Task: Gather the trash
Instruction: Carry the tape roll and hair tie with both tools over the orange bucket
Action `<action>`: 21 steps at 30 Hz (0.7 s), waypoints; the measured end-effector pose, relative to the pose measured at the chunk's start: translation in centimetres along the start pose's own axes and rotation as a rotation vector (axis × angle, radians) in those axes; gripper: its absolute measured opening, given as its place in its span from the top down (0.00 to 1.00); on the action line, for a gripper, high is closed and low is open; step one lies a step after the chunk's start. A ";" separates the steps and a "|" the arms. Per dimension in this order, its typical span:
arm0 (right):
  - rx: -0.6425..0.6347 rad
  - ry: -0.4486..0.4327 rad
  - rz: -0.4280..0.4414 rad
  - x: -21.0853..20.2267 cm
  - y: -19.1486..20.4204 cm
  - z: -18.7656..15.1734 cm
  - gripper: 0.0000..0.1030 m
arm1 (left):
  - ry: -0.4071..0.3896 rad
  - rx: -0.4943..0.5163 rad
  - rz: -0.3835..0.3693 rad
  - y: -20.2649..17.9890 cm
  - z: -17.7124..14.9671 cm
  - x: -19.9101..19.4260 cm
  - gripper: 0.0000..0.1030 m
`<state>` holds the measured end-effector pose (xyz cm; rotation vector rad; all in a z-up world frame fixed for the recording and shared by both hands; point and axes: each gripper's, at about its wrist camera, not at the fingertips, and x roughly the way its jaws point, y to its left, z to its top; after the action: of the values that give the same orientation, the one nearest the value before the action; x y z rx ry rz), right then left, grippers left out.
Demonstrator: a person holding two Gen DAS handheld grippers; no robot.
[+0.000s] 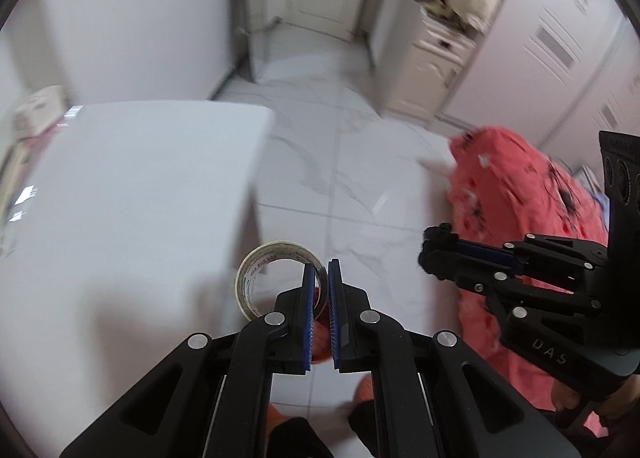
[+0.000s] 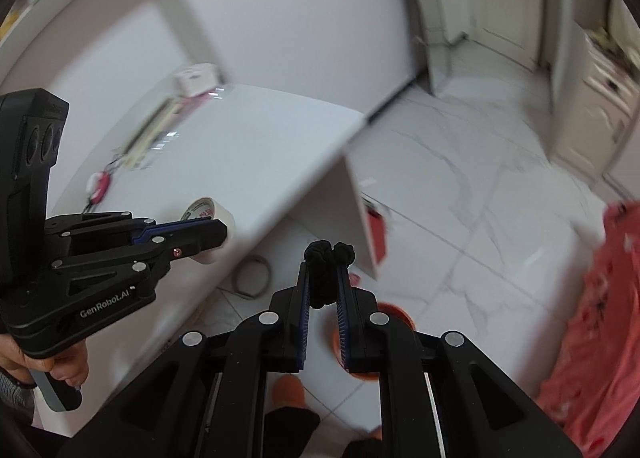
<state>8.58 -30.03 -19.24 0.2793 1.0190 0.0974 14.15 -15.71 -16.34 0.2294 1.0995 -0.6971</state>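
Left to right, the white tabletop (image 1: 132, 186) fills the left of the left wrist view, its top bare in that picture, with pale marble floor (image 1: 352, 186) beyond it. The left gripper (image 1: 320, 272) has its fingers pressed together on the wall of a clear tape roll (image 1: 276, 278), one finger passing through the ring. Further right, the right gripper (image 1: 430, 254) pinches a small black scrunchie (image 2: 329, 258) between nearly closed fingers; a coral patterned cloth (image 1: 516, 194) lies behind it.

Progress, as judged: both hands are loaded, so two pieces of trash count as picked up, neither yet dropped. An orange round container (image 2: 394, 312) shows on the floor under the right fingers in the right wrist view; it may be the bin, though blur and the fingers hide most of it. Small items (image 2: 100, 180) remain at the far edge of the tabletop, and a dark ring (image 2: 252, 278) lies on the floor beneath it, so collecting probably continues.

Views compared: only the right wrist view shows the orange container clearly, the dark ring, the leftover items, the hand (image 2: 48, 362) holding the left gripper, and the scrunchie from the front. The left wrist view alone shows the finger threaded through the roll and the cabinets (image 1: 436, 62).
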 end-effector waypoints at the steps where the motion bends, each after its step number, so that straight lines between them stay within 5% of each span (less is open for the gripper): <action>1: 0.014 0.007 -0.007 0.3 -0.5 -0.3 0.88 | 0.021 0.015 -0.017 -0.6 0.0 1.2 0.92; 8: 0.131 0.065 -0.042 3.6 -4.9 -3.4 0.88 | 0.139 0.069 -0.111 -3.1 -1.3 7.9 0.92; 21: 0.257 0.203 -0.042 15.6 -9.3 -8.5 0.88 | 0.313 0.040 -0.151 -2.2 -5.3 17.6 0.92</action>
<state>9.04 -34.07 -38.89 0.4890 1.2408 -0.0448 13.61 -21.85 -33.83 0.2990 1.4130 -0.8374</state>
